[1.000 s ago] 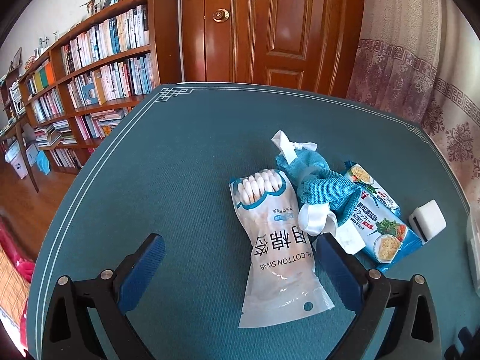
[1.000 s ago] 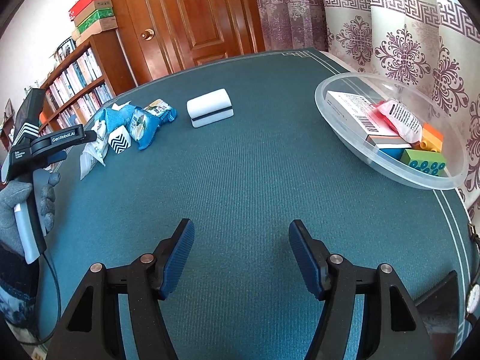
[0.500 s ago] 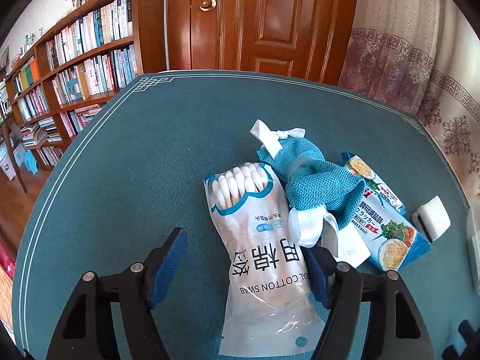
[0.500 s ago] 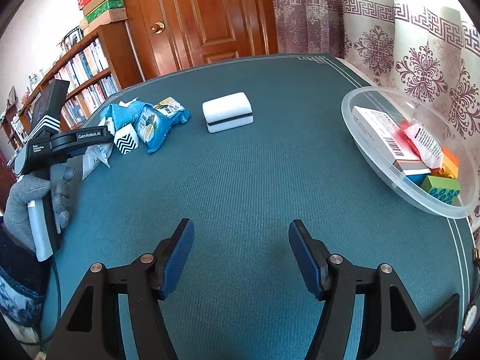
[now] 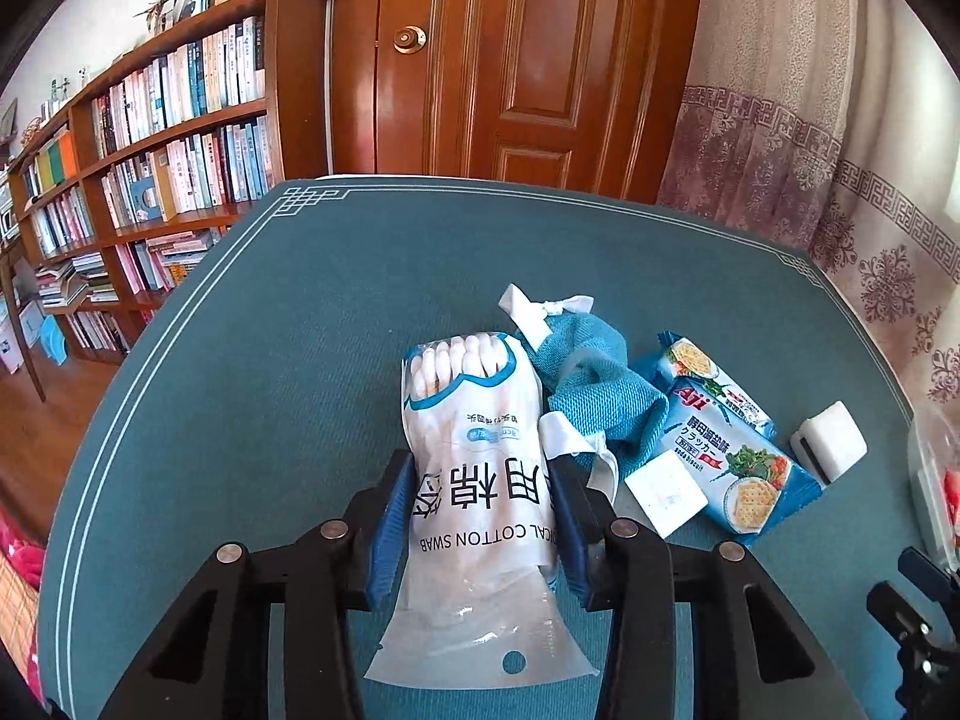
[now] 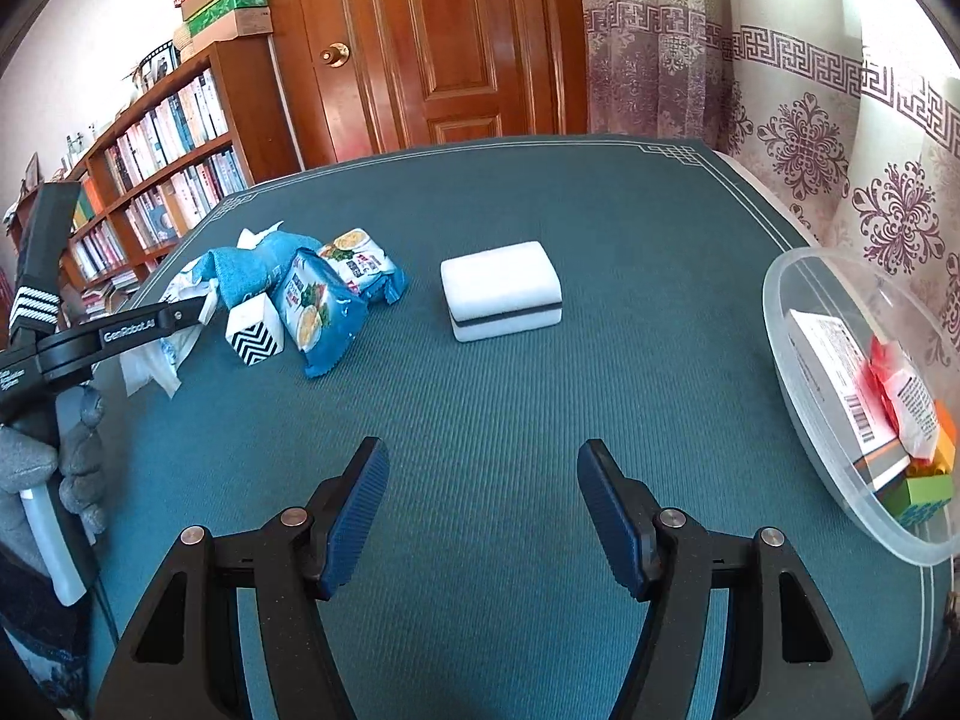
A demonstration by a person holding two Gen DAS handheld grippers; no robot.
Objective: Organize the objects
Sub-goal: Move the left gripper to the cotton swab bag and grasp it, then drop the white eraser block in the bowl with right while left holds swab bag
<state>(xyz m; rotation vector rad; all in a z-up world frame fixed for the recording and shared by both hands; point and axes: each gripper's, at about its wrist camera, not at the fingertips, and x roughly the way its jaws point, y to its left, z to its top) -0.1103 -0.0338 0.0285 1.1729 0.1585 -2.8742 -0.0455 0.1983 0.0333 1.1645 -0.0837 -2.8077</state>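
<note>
A white cotton swab bag (image 5: 474,420) lies on the teal table (image 5: 270,360), and my left gripper (image 5: 478,462) is closing on it, its blue pads pressing both sides of the bag. To its right lie a blue cloth pouch (image 5: 594,384), a blue cracker packet (image 5: 726,450), a small white box (image 5: 663,492) and a white sponge block (image 5: 831,438). My right gripper (image 6: 483,456) hangs open and holds nothing, above bare table in front of the sponge block (image 6: 501,291). The clear plastic bowl (image 6: 780,324) stands to its right.
The bowl holds a barcoded carton (image 6: 840,372), a red-and-white sachet (image 6: 906,396) and coloured blocks (image 6: 918,492). A gloved hand (image 6: 36,468) holds the left tool at the left edge of the right wrist view. A bookshelf (image 5: 150,150), a wooden door (image 5: 516,60) and curtains (image 6: 810,120) stand behind the table.
The left jaws have closed from wide open onto the cotton swab bag. The right gripper has drifted across the table, with the sponge block nearer and the bowl further right in view.
</note>
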